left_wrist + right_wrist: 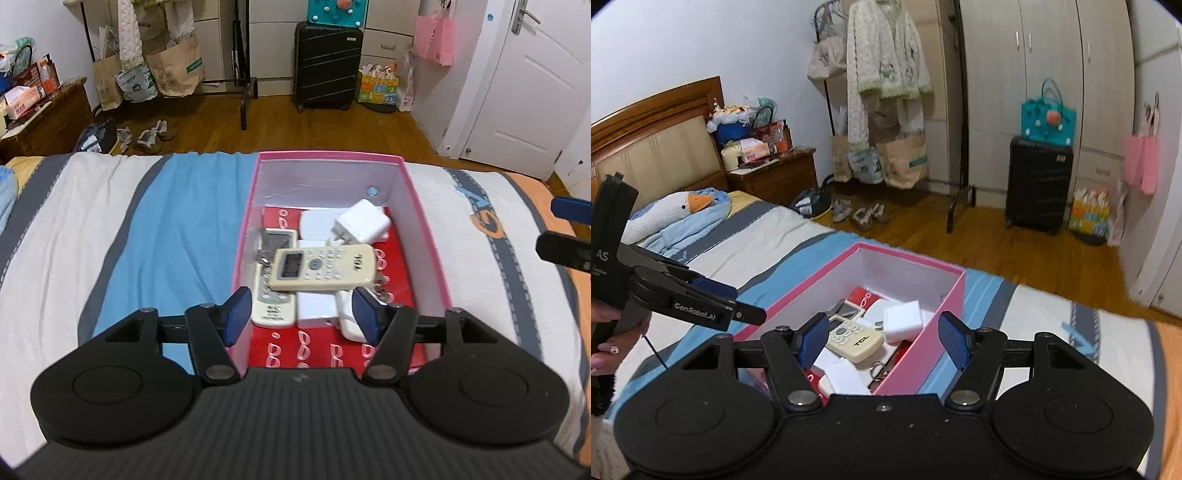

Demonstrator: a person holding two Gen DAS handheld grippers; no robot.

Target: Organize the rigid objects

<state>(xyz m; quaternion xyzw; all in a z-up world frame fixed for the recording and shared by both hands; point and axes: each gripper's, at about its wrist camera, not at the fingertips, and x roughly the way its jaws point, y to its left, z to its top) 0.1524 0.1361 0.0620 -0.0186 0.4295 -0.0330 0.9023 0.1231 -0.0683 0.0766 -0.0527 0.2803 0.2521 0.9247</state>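
Your left gripper (300, 315) and right gripper (884, 341) hang open, empty, above the pink cardboard box (424, 236); only the right view shows your hand (607, 332).

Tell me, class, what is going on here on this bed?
A person holds a claw in each hand above a pink box on the bed. Inside lie a cream remote, a second remote partly under it, and white chargers. The left claw and the right claw are both open and hold nothing, so the sorting looks mostly done.
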